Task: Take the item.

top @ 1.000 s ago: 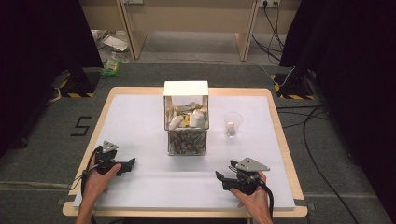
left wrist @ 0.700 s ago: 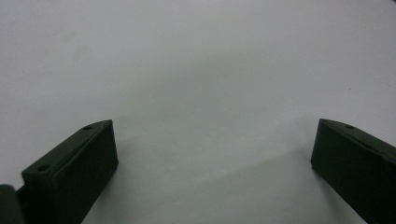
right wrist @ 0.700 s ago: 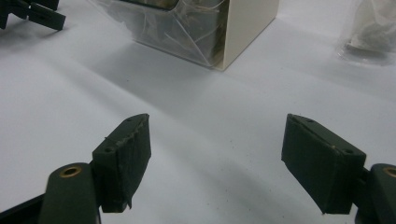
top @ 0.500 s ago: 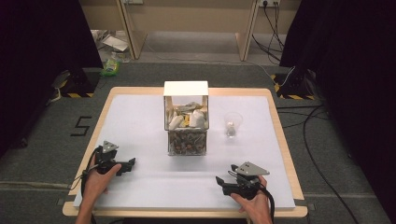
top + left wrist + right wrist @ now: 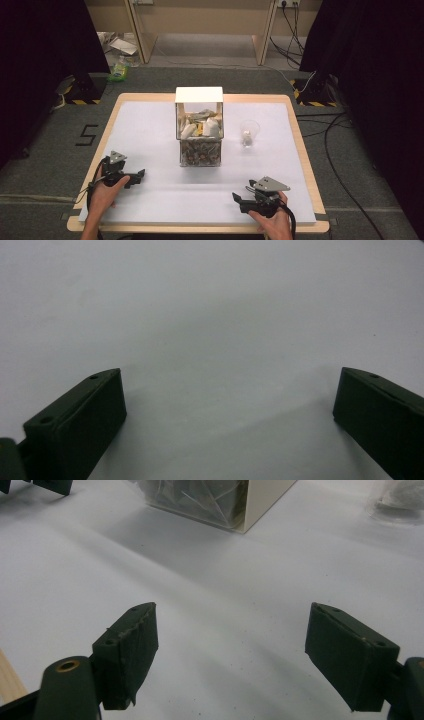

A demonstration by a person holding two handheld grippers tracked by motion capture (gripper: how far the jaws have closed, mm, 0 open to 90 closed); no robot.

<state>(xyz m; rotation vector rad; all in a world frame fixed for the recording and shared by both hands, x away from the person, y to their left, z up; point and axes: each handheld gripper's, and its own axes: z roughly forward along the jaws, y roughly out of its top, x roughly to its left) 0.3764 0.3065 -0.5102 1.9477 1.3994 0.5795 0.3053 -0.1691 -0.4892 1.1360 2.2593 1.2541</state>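
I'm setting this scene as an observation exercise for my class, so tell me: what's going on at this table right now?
A person sits at a white-topped table with a two-jaw gripper in each hand. The left gripper and right gripper both rest low near the front edge, jaws open and empty. Farther back, in the middle, stands a clear box with a white lid, holding small packets. A clear plastic cup stands to its right. Neither gripper touches anything yet.

My matt black plastic tongs rest over smooth white paper sheeting on a pale wooden table.
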